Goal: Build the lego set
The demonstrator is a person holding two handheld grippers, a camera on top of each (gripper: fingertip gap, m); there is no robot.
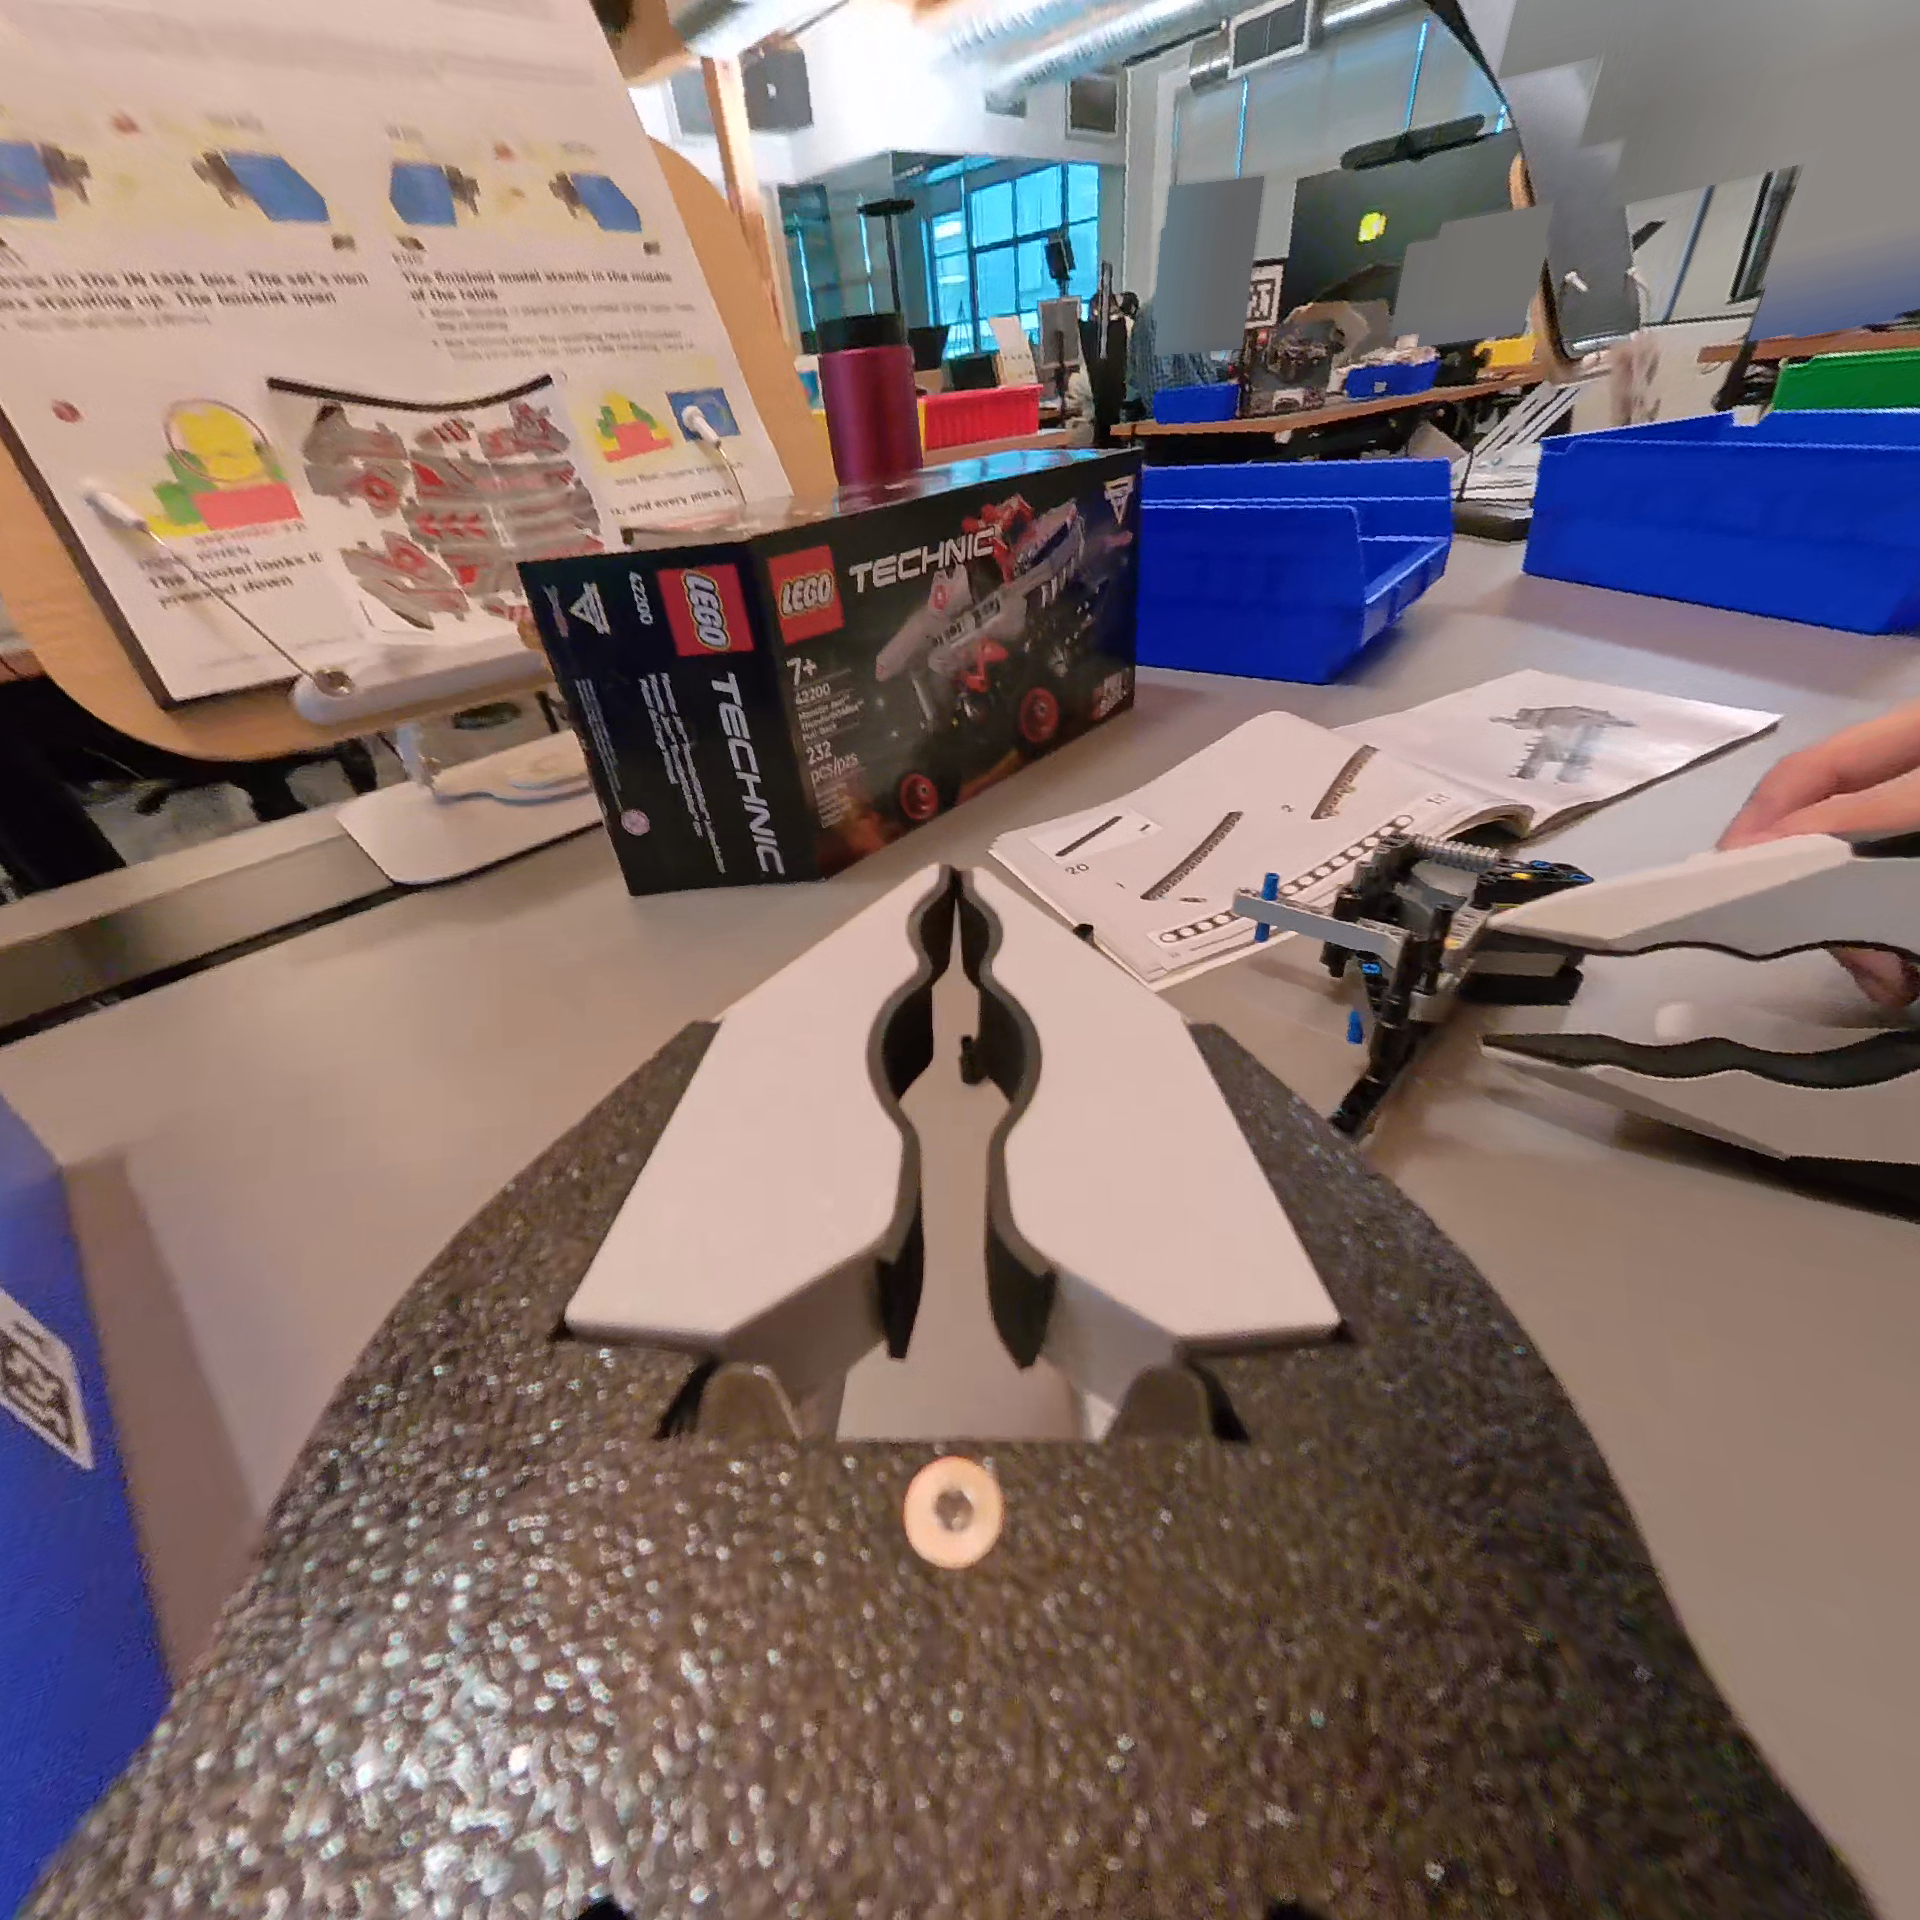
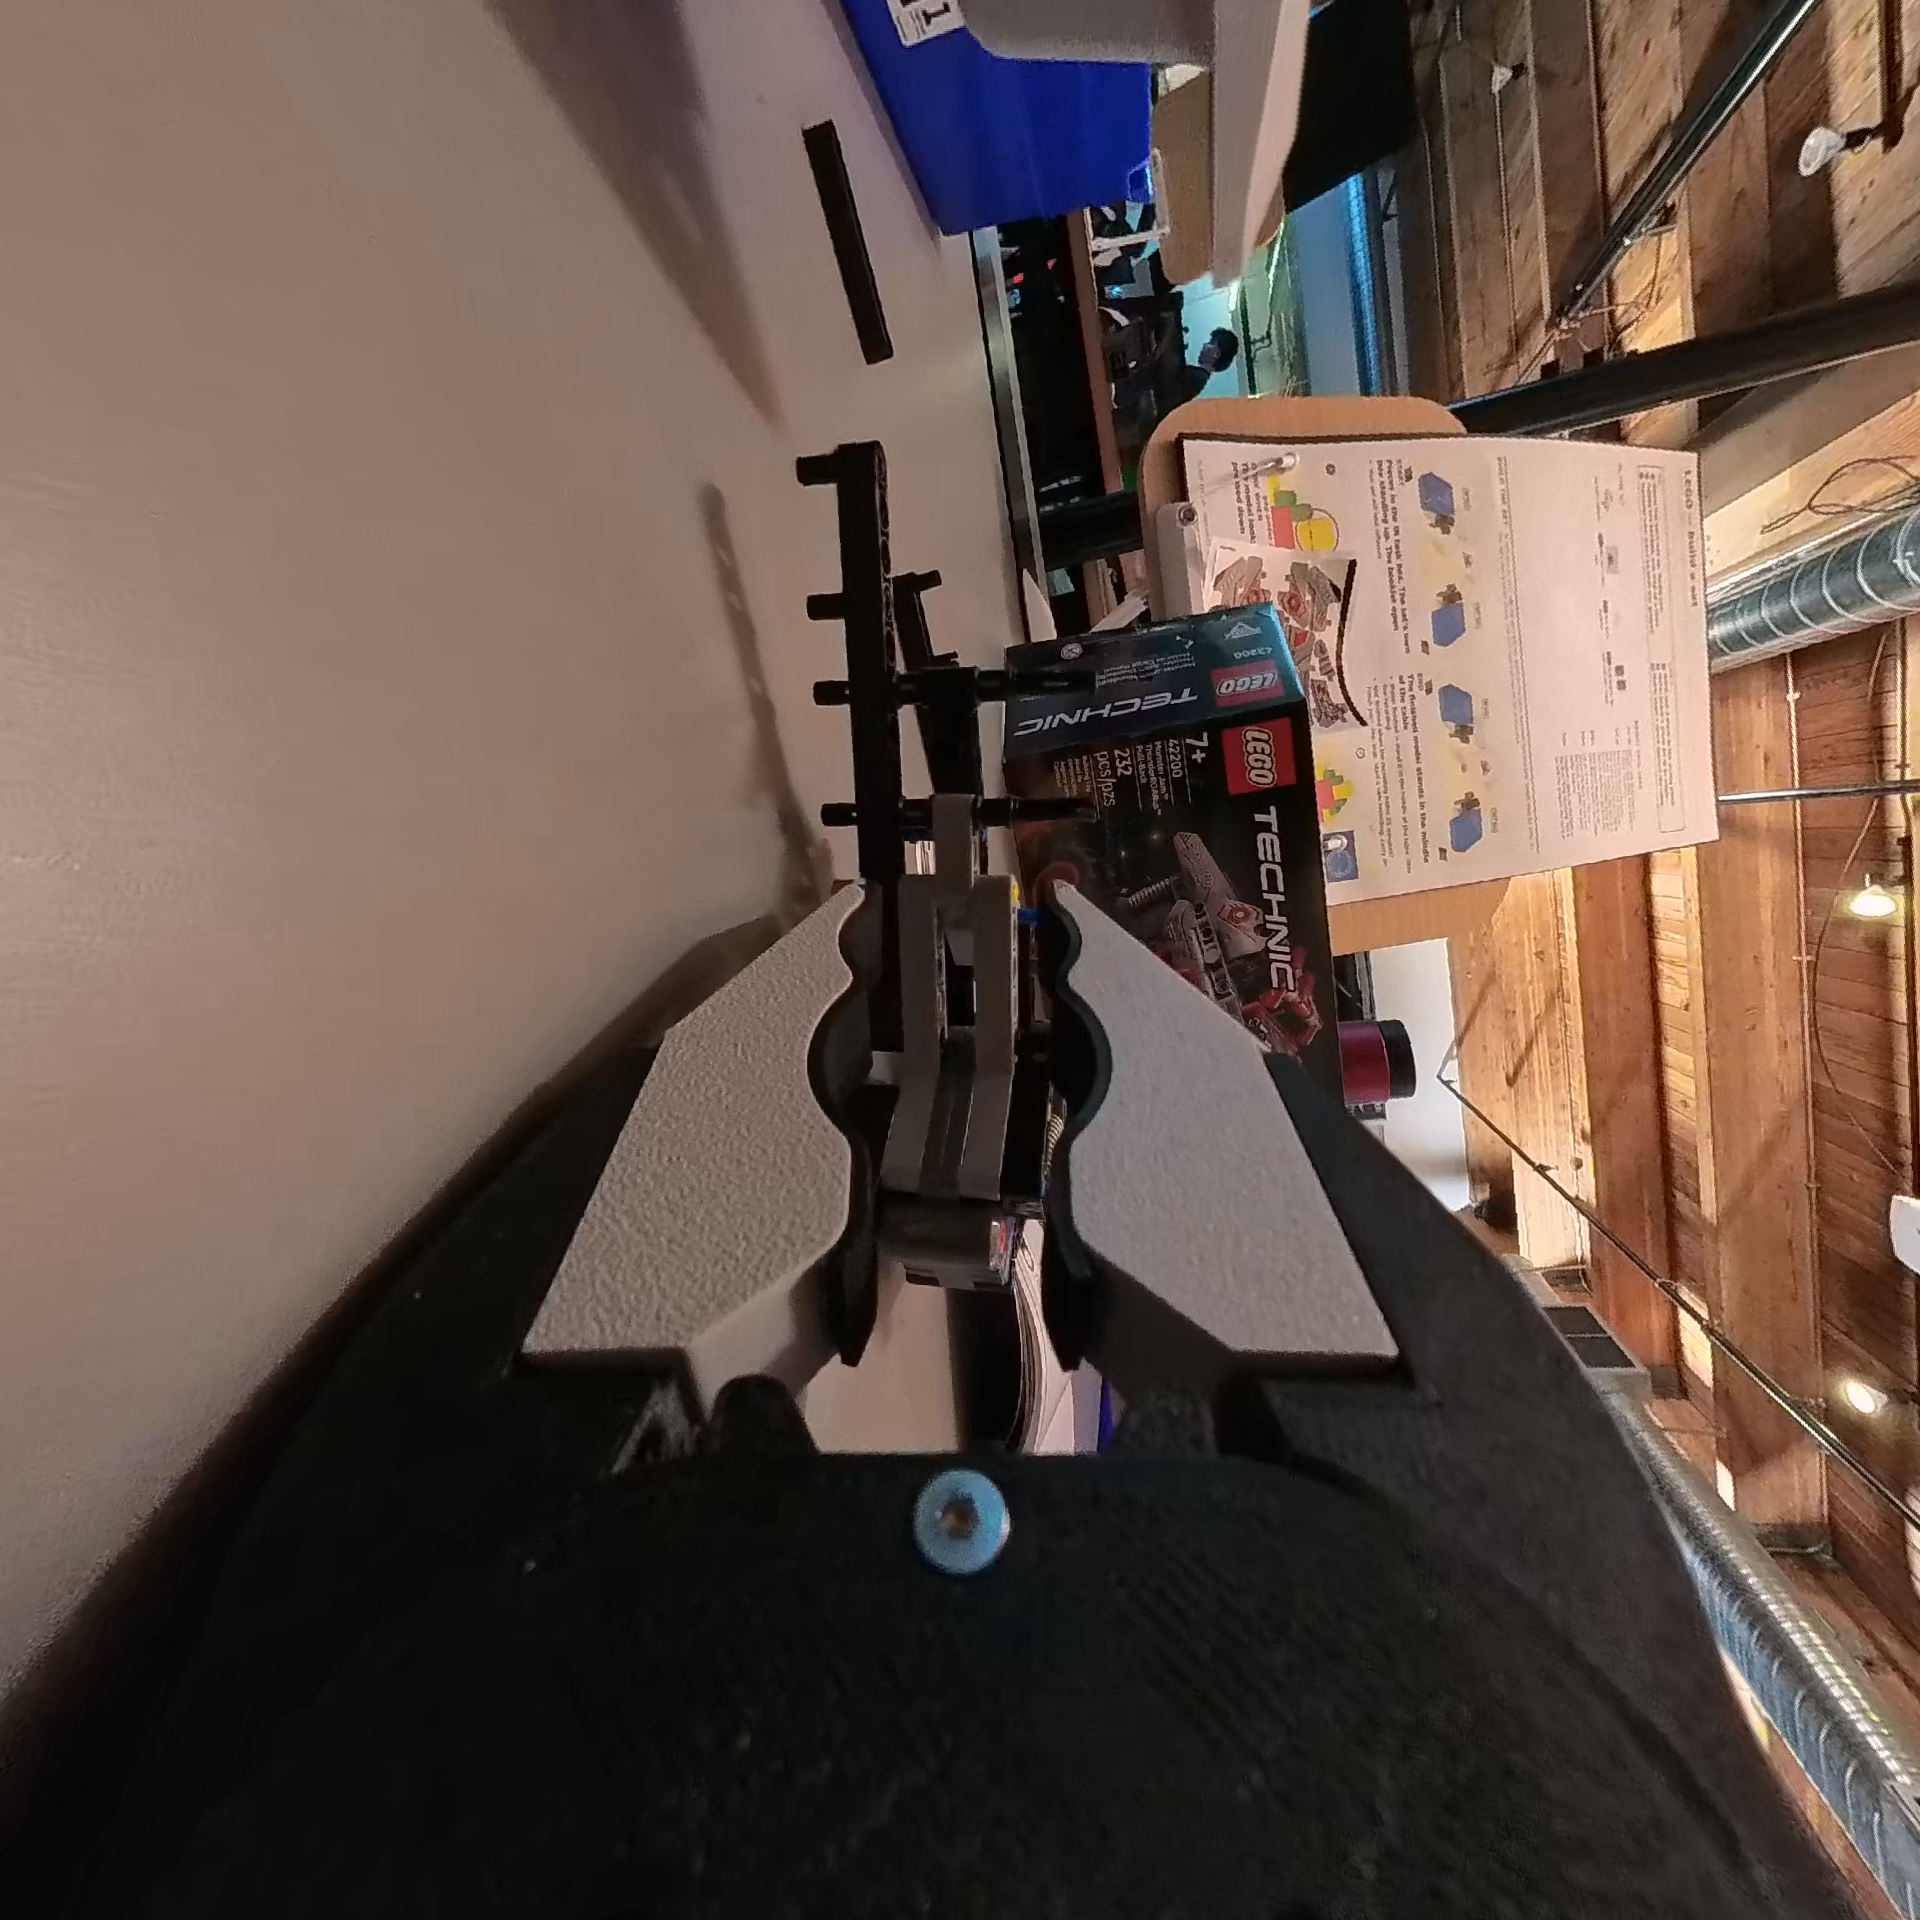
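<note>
My left gripper is shut over the grey table. A small black pin shows just under its tips and looks pinched there. My right gripper is turned on its side and shut on a part-built grey and black Technic assembly. The assembly's black beam with pegs sticks out ahead of it. In the left wrist view the right gripper holds the assembly low over the table, to the right of my left gripper. A hand grips it.
The set's box stands ahead, with the open booklet to its right. A loose black beam lies on the table. Blue bins stand behind, and another at near left. A sheet stand and a maroon cup are at the back. Some 15 cm of space lies between my two pairs of fingers.
</note>
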